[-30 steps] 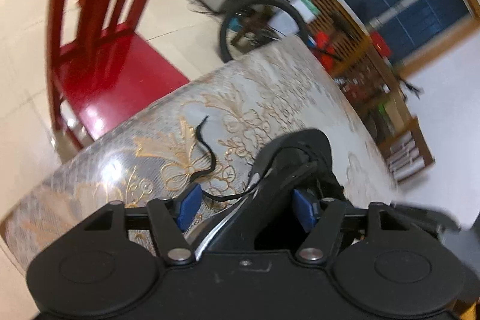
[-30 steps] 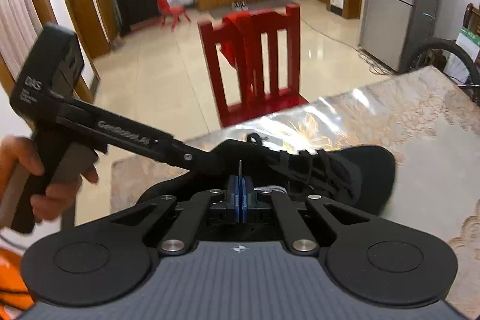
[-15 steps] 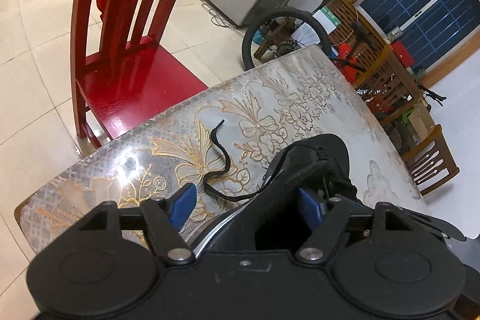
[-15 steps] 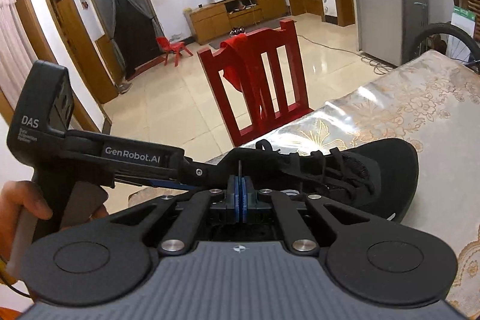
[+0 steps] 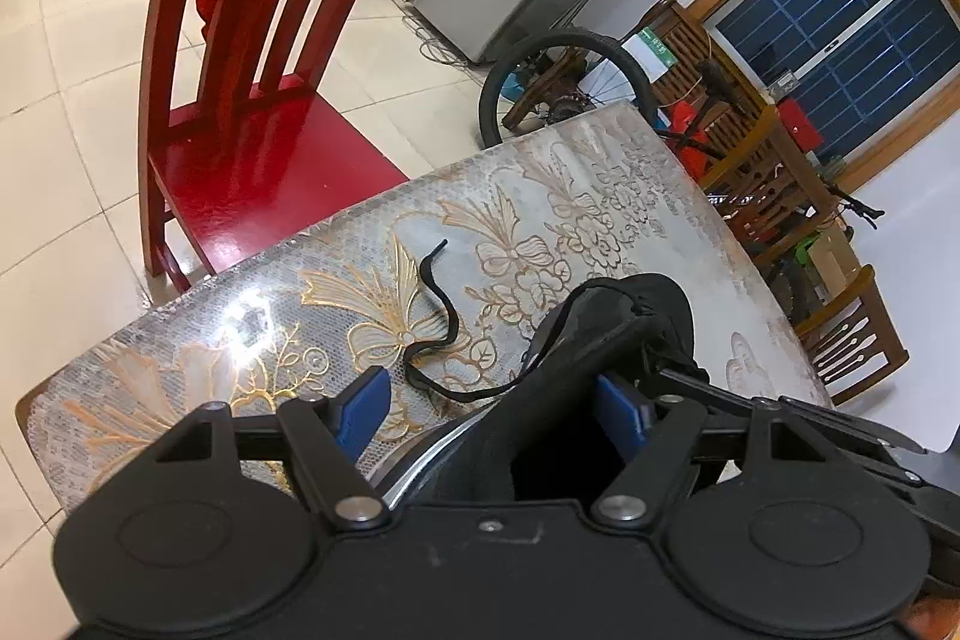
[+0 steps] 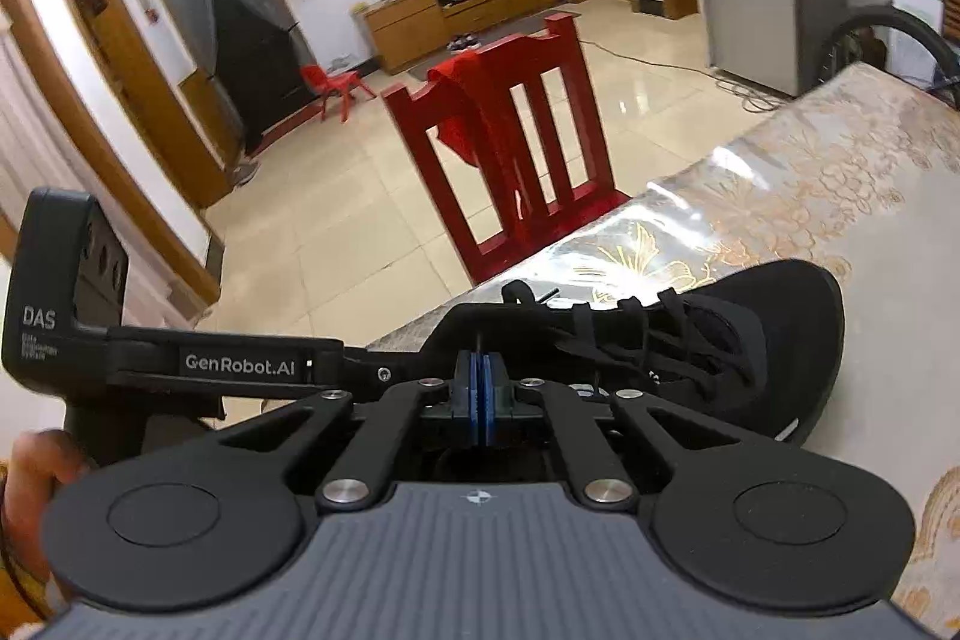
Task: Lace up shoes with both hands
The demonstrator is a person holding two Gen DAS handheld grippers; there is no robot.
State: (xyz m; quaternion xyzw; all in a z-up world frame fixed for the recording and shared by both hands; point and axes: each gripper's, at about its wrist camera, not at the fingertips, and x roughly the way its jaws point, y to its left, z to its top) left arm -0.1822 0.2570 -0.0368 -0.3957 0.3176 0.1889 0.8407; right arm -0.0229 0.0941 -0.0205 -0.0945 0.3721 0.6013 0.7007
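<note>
A black shoe (image 6: 750, 340) lies on the patterned table, toe to the right in the right wrist view, laces crossed over its tongue. In the left wrist view the shoe (image 5: 606, 340) sits between the wide-open blue pads of my left gripper (image 5: 498, 406), at its heel end. A loose black lace end (image 5: 438, 304) trails left onto the table. My right gripper (image 6: 480, 388) is shut, its pads pressed on a thin black lace (image 6: 480, 340) that rises just above them. The left gripper's body (image 6: 240, 364) reaches in from the left.
The table (image 5: 540, 196) has a glossy floral cover; its near corner and edge are close on the left. A red chair (image 5: 240, 100) stands beside that edge. A bicycle wheel (image 5: 558, 82), fridge and wooden chairs stand beyond the far end.
Both cameras have tilted and steadied, showing more of the room and shoe. The left gripper stays open around the heel; the right stays shut on the lace.
</note>
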